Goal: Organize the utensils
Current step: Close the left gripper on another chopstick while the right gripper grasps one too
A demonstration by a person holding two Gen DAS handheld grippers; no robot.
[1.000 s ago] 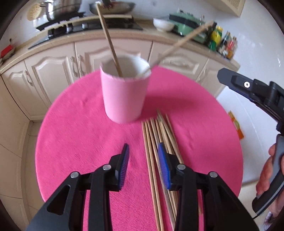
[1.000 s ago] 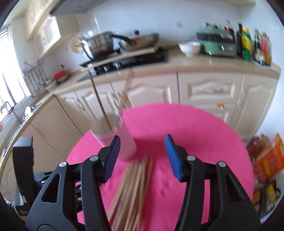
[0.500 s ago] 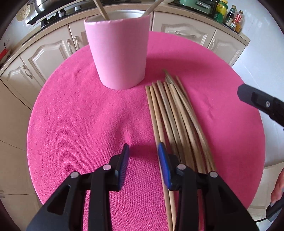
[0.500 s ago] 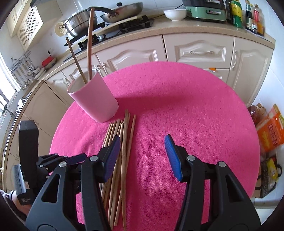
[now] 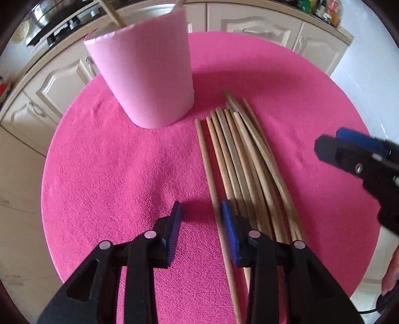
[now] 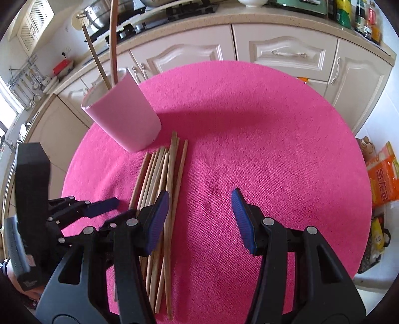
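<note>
A bundle of several wooden chopsticks (image 5: 239,162) lies on the round table's pink cloth (image 5: 99,174), just right of a pink cup (image 5: 147,79). My left gripper (image 5: 200,214) hovers low over the bundle's near end. Its jaws are closing, and the leftmost chopstick (image 5: 212,179) runs just inside the right pad; the left pad is clear of it. In the right wrist view, my right gripper (image 6: 199,204) stands open over the cloth, with the bundle's (image 6: 162,179) right edge by its left pad. Two chopsticks (image 6: 113,42) stand in the cup (image 6: 124,117). The left gripper (image 6: 107,203) shows at lower left.
Cream kitchen cabinets (image 6: 286,54) and a counter with a stove and pots (image 6: 104,17) curve behind the table. Bottles (image 6: 361,17) stand at the counter's right end. Food packets (image 6: 381,179) lie on the floor to the right. A person's hand (image 5: 390,281) holds the right gripper (image 5: 349,147).
Both grippers have sunk toward the table and tipped further down. The left gripper's jaws have narrowed a little, and the leftmost chopstick now lies between them.
</note>
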